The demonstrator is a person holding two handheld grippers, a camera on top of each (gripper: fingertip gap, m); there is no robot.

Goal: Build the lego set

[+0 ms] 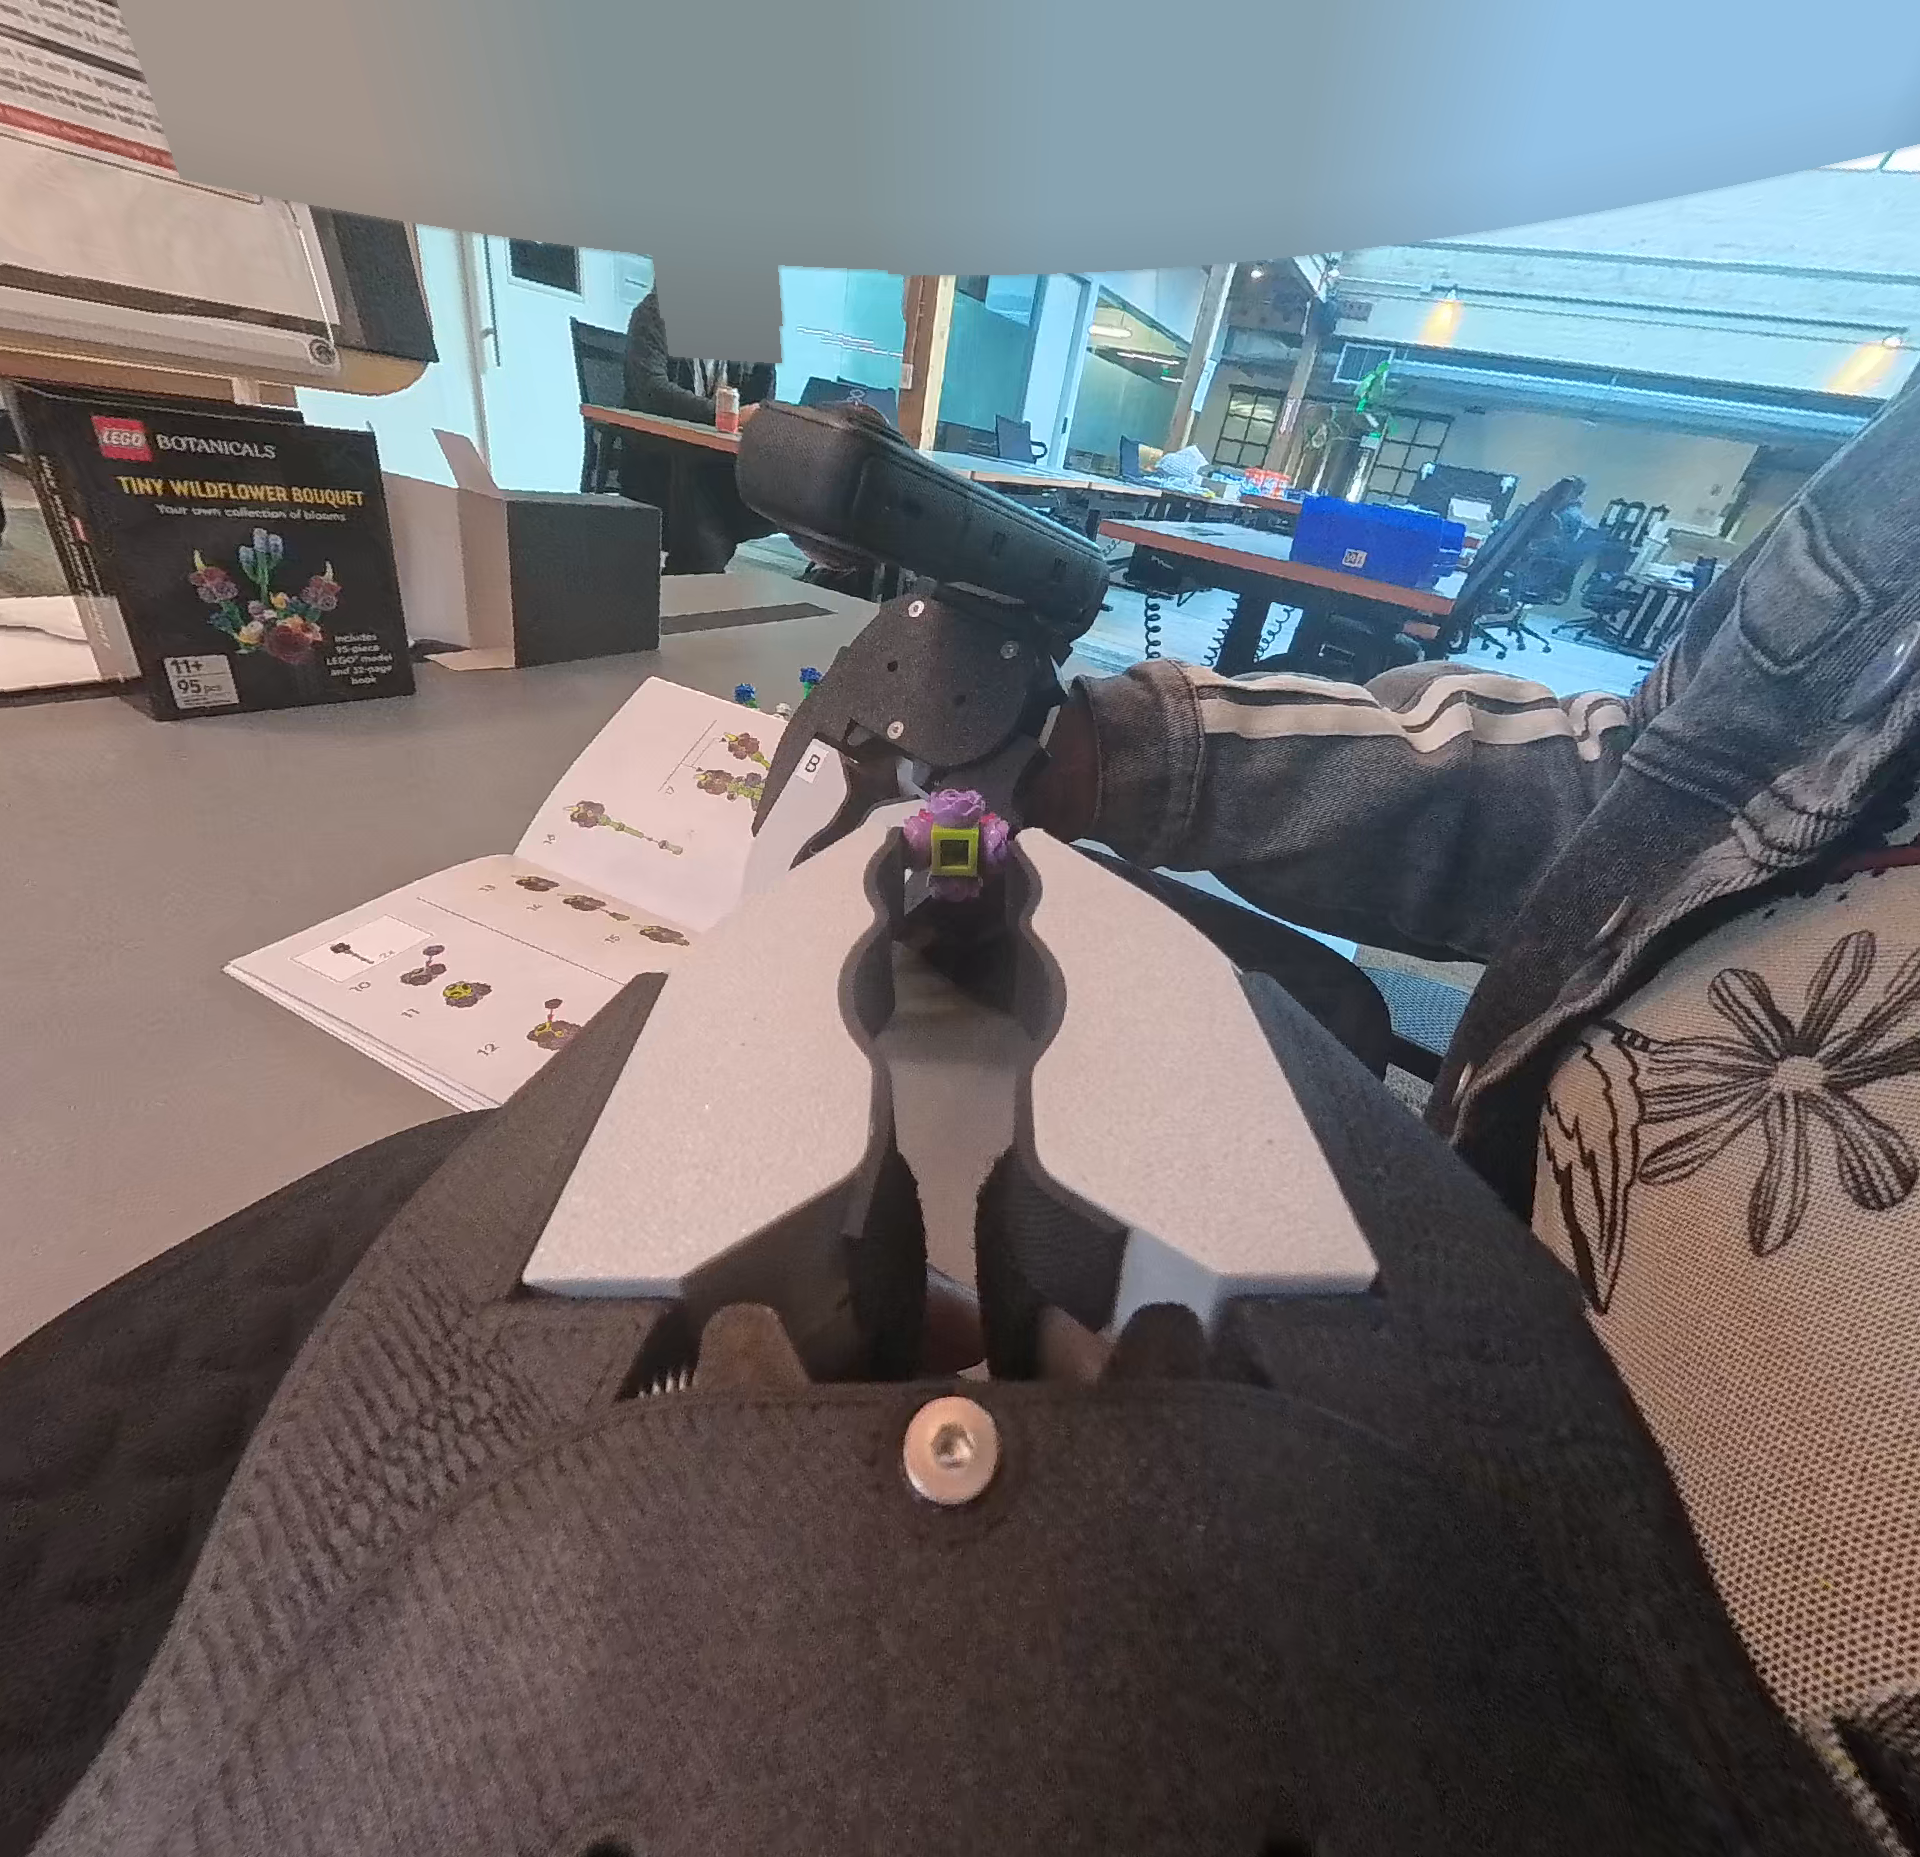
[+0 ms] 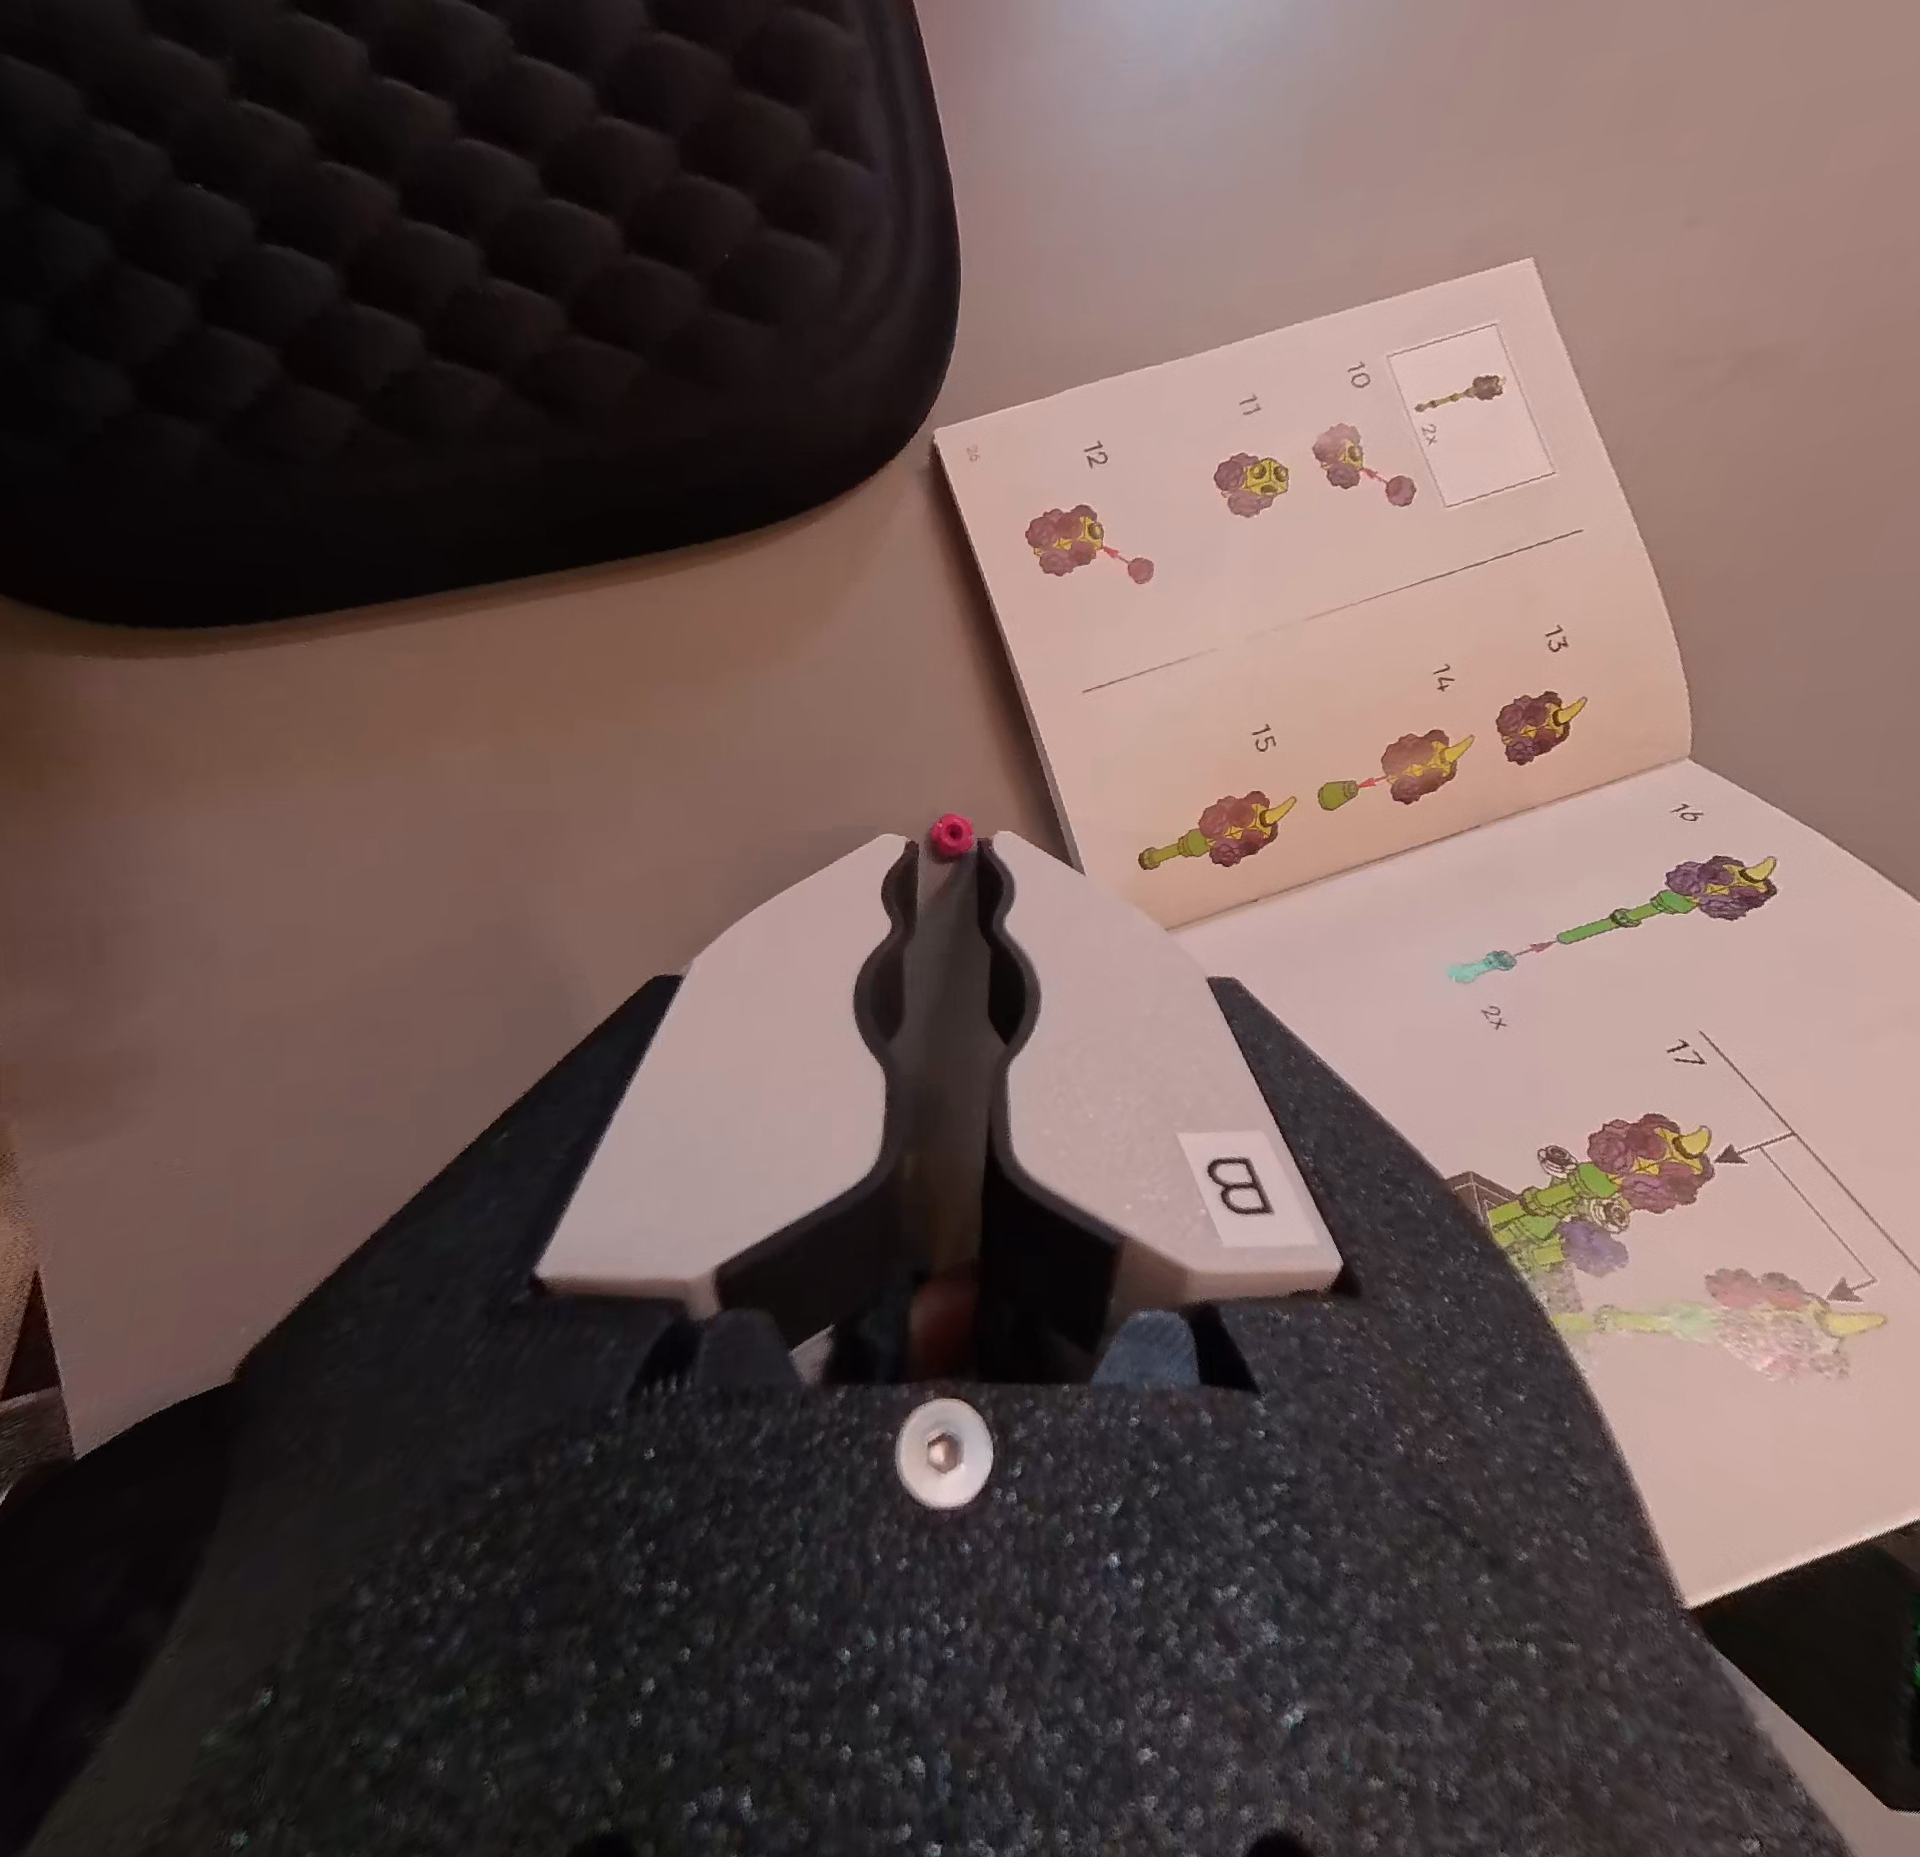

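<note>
The left gripper [image 1: 951,851] pinched a purple-and-lime flower cluster [image 1: 954,843] in nearly closed jaws. The right gripper [image 2: 950,841] gripped a small magenta stud [image 2: 950,835] at its jaw tips, above the counter [image 2: 520,820] beside the open instruction booklet [image 2: 1351,664].

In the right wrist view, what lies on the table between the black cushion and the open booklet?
Nothing: in the right wrist view, only bare table separates the black cushion from the booklet.
</note>
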